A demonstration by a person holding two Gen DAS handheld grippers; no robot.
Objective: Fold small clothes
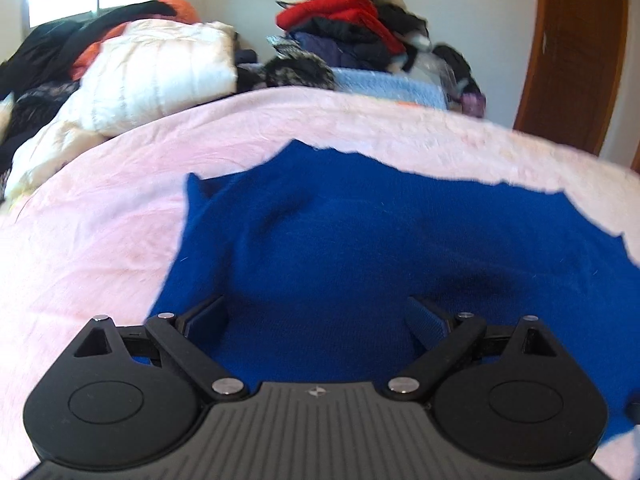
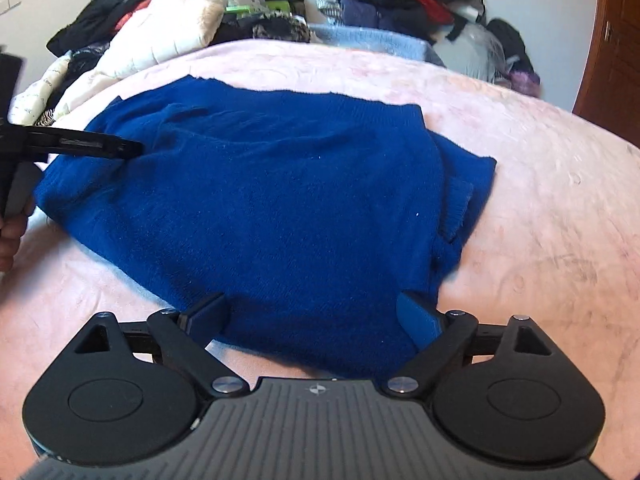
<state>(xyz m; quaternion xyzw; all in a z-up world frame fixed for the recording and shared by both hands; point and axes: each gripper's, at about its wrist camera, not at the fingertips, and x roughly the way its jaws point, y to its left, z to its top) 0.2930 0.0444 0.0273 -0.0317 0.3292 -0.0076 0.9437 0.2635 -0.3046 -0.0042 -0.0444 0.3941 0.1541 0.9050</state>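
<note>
A blue knit sweater (image 2: 280,200) lies partly folded on the pink bedspread (image 2: 540,200); it also fills the left wrist view (image 1: 360,240). My left gripper (image 1: 318,320) is open, low over the sweater's left part, and shows from the side in the right wrist view (image 2: 132,148). My right gripper (image 2: 316,316) is open with its jaws wide apart over the sweater's near edge. A sleeve cuff (image 2: 460,208) lies folded on the sweater's right side.
A cream quilted jacket (image 1: 160,76) and dark clothes lie at the bed's far left. A pile of red, black and navy clothes (image 1: 352,28) stands at the back. A light blue blanket (image 1: 392,88) lies behind the bed. A wooden door (image 1: 576,52) is at the right.
</note>
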